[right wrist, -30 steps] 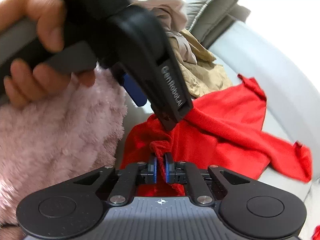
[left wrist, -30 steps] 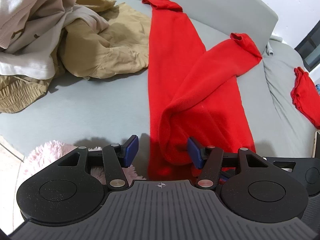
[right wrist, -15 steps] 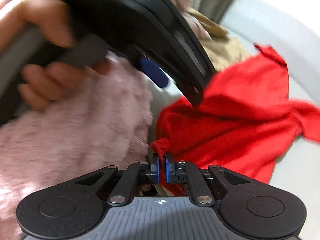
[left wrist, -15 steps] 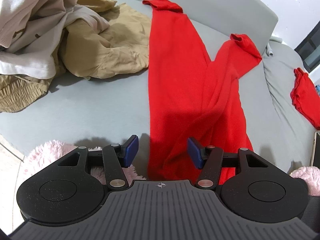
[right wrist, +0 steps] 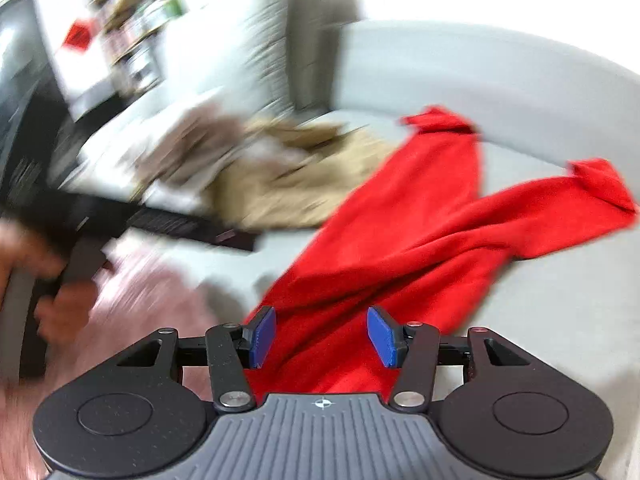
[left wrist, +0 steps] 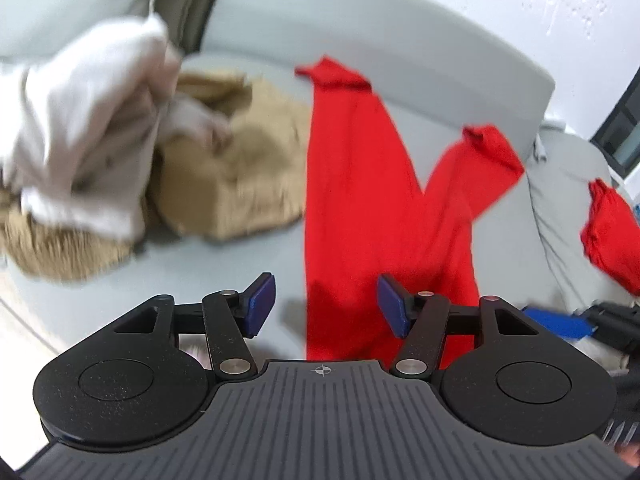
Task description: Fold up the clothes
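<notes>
Left wrist view: the left gripper (left wrist: 326, 304) stands with its jaws well apart, blue pads clear of any cloth, nothing held. Straight ahead of it and just beyond the pads, the red trousers (left wrist: 360, 208) lie flat on the grey sofa seat (left wrist: 240, 268), the two legs running away from the tool and splitting toward the backrest, with the waist end nearest the gripper. Ahead and to its left sits a heap of tan clothing (left wrist: 240, 172) with a pale off-white garment (left wrist: 88, 140) piled against it; both are blurred. Far off to its right lies a second red garment (left wrist: 612, 236) on the seat. At the lower right edge, a blue pad and black frame of the right gripper (left wrist: 560, 324) show.

In the right wrist view, the right gripper (right wrist: 322, 338) has just been opening; its jaws now stand apart with the red cloth lying between and beneath the pads, neither pad pressing on it. The trousers (right wrist: 400, 240) spread ahead and to its right. To its left, a hand (right wrist: 44, 280) holds the black frame of the other gripper above a pink fluffy fabric (right wrist: 132, 300), all heavily blurred.
</notes>
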Demonstrator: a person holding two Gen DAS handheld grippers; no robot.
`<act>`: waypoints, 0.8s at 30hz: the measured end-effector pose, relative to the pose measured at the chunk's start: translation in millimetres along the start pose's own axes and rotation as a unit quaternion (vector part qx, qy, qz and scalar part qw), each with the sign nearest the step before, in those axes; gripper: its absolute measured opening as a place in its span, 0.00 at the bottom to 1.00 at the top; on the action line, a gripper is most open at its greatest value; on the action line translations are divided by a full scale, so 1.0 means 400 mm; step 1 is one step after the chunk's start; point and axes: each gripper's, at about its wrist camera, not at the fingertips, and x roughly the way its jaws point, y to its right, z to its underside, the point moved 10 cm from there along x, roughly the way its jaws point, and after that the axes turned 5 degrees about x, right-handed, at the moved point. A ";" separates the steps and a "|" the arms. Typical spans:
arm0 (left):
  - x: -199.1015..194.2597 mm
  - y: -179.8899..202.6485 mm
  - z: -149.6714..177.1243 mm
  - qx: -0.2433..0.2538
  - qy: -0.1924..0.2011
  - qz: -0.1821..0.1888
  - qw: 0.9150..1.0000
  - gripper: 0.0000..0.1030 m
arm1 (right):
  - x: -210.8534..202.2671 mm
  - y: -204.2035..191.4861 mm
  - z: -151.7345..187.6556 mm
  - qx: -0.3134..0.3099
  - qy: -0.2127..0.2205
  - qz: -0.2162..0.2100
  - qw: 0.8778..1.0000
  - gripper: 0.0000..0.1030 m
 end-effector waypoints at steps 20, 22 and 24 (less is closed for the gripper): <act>0.406 -0.008 -0.214 -0.035 0.006 -0.003 0.999 0.56 | 0.315 0.590 -0.049 0.480 0.060 0.097 0.870 0.35; 0.407 -0.009 -0.224 -0.011 0.013 -0.014 1.000 0.56 | 0.342 0.617 -0.038 0.496 0.066 0.093 0.861 0.23; 0.406 -0.022 -0.236 -0.005 0.021 -0.027 0.999 0.57 | 0.365 0.637 -0.035 0.501 0.078 0.078 0.858 0.16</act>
